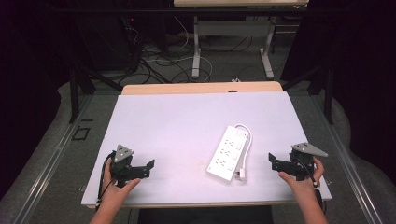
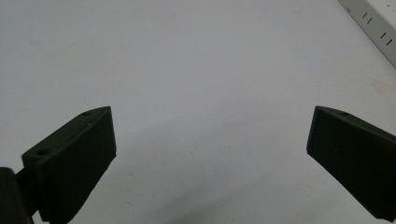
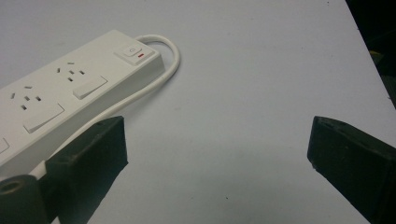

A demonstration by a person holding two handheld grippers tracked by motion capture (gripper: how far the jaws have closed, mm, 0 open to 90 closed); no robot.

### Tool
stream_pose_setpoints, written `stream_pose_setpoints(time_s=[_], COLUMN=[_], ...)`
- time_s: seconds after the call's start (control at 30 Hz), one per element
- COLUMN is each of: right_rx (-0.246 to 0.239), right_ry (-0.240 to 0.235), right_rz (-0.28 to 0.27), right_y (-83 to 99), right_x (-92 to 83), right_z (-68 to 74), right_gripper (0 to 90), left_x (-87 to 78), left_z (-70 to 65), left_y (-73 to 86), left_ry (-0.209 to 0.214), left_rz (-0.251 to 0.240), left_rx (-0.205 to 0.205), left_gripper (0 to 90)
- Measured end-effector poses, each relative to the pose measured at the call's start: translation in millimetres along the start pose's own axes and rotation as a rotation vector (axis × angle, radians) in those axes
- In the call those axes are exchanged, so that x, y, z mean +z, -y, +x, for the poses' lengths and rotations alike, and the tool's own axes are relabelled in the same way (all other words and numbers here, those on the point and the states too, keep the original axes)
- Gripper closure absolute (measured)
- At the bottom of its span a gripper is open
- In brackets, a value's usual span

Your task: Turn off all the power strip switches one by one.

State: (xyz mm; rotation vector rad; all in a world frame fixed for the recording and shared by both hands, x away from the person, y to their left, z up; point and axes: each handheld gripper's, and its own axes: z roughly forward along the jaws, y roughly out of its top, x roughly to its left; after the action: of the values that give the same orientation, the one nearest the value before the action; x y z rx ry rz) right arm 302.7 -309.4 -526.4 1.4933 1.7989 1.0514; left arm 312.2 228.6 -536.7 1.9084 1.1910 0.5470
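On table point(image 1: 154, 116) | power strip point(image 1: 227, 153) (cut off, L view) | both tools point(image 1: 150, 164) point(image 1: 271, 160) jaws apart, empty

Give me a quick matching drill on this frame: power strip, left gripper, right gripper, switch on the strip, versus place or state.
Things:
1. power strip
2. left gripper
3. right gripper
4. switch

Descriptions:
A. open, at the table's near left
B. lies flat between the two grippers
C. open, at the table's near right
D. at the strip's cord end, red mark beside it

Pairs: 1-B, 2-A, 3-C, 4-D
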Motion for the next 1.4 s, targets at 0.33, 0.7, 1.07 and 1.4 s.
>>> stream_pose_setpoints(time_s=[0.33,0.7,1.07,1.4], right_rx=[-0.050,-0.066,-0.072,-0.110], right_ry=[-0.014,-0.007,-0.052,-0.045], right_rz=[0.023,0.028,0.061,0.057], right_y=[2.4,-3.0,-12.1,-26.6], right_x=[4.5,12.0,23.1,31.9], right_z=[11.5,26.2,33.4,40.6], right_gripper=[4.2,11.3,26.1,37.2], left_x=[1.6,0.9,1.4,2.5], left_z=[-2.1,-1.4,-0.8,-0.5], left_y=[-1.0,-1.1,-0.4,0.2], left_ry=[0.008,0.000,0.000,0.008], left_rz=[-0.001,-0.005,-0.004,0.009], left_rx=[0.004,0.006,-0.004,-0.015], left_gripper=[1.2,1.4,1.7,2.0])
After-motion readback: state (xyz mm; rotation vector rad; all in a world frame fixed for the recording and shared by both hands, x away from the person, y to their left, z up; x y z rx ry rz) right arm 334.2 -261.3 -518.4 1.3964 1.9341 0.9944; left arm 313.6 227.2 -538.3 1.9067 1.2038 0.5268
